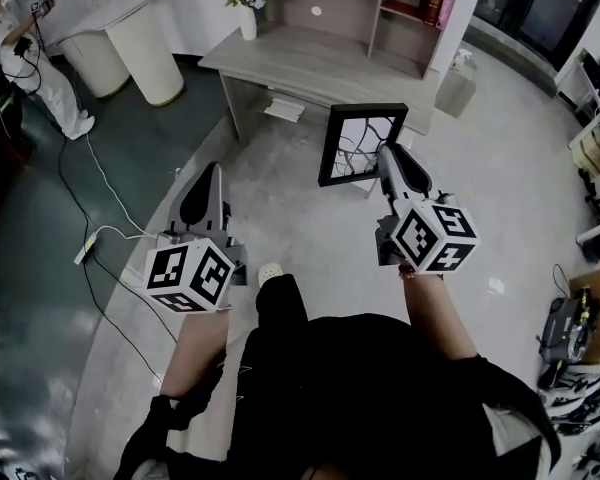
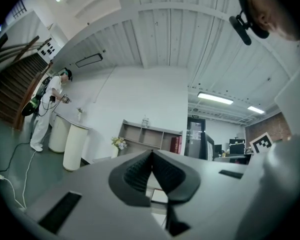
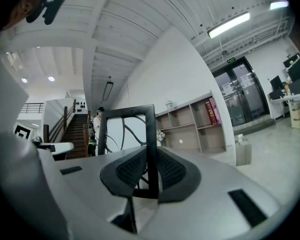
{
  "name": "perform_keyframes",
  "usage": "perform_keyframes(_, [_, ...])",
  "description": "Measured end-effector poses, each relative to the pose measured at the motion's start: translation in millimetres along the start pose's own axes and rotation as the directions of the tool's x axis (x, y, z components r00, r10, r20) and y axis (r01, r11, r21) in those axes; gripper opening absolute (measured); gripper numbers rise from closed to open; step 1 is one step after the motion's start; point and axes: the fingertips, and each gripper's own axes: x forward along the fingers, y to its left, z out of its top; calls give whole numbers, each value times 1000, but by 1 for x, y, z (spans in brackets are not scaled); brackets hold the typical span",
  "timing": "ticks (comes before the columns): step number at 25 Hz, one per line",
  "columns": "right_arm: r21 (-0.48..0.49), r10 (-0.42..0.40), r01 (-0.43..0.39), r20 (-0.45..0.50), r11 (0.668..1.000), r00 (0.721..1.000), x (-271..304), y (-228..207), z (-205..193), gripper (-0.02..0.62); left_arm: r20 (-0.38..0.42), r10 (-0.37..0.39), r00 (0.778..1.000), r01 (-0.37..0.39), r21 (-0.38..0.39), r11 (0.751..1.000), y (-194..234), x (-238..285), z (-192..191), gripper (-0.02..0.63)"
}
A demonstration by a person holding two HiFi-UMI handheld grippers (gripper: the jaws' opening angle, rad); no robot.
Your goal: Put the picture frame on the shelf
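- Looking down in the head view, the right gripper [image 1: 385, 156] sits right of centre with its jaws clamped on the right edge of the picture frame [image 1: 361, 144]. The black frame is held upright in the air above the floor, touching nothing else.
- In the same view the left gripper [image 1: 211, 174] hangs at centre left, well apart from the frame and carrying nothing.
- Across the top of this view stands the shelf [image 1: 380, 10], behind a grey desk [image 1: 320, 63]. The frame is well short of both.
- In the left gripper view, the jaws at lower centre are pressed together with nothing between them. The shelf [image 2: 149, 136] shows small at mid-frame, far off.
- In the right gripper view, the jaws at lower centre pinch the frame's [image 3: 126, 131] right-hand bar, which rises straight up between them. The shelf [image 3: 192, 126] lies to the right of it, its compartments mostly bare apart from some books.
- As a judgement: the pickup is done and the carry is under way. Left to do are the approach to the shelf, setting the frame down so that it stands, and letting go.
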Motion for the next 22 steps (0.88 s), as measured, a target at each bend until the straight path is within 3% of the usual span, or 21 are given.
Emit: perform_keyframes(22, [-12,-64,64,15,998,998,189,-2,24,71,5,-119,993,119,-11,993,105,186,34,12])
